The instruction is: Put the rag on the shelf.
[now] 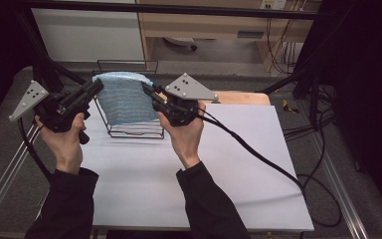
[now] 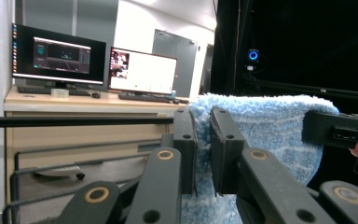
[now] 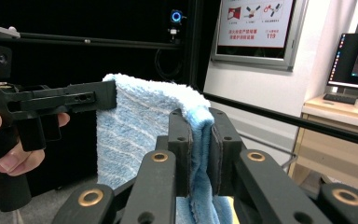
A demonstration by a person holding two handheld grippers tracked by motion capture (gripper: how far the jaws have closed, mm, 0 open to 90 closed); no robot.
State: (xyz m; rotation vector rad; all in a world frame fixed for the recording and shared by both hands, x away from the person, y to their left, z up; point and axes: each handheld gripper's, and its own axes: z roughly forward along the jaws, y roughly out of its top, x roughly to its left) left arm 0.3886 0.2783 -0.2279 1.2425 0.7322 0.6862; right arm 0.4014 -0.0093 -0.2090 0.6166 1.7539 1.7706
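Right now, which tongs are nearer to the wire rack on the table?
Neither clearly: both grip the blue towel over the wire rack. The left tongs pinch the towel's top left corner, the right tongs its top right corner, both above the rack.

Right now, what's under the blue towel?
The blue towel, pinched at its top corners by the left gripper and right gripper, hangs over a black wire rack. The rack's base rails show below the hem; whatever sits inside is covered.
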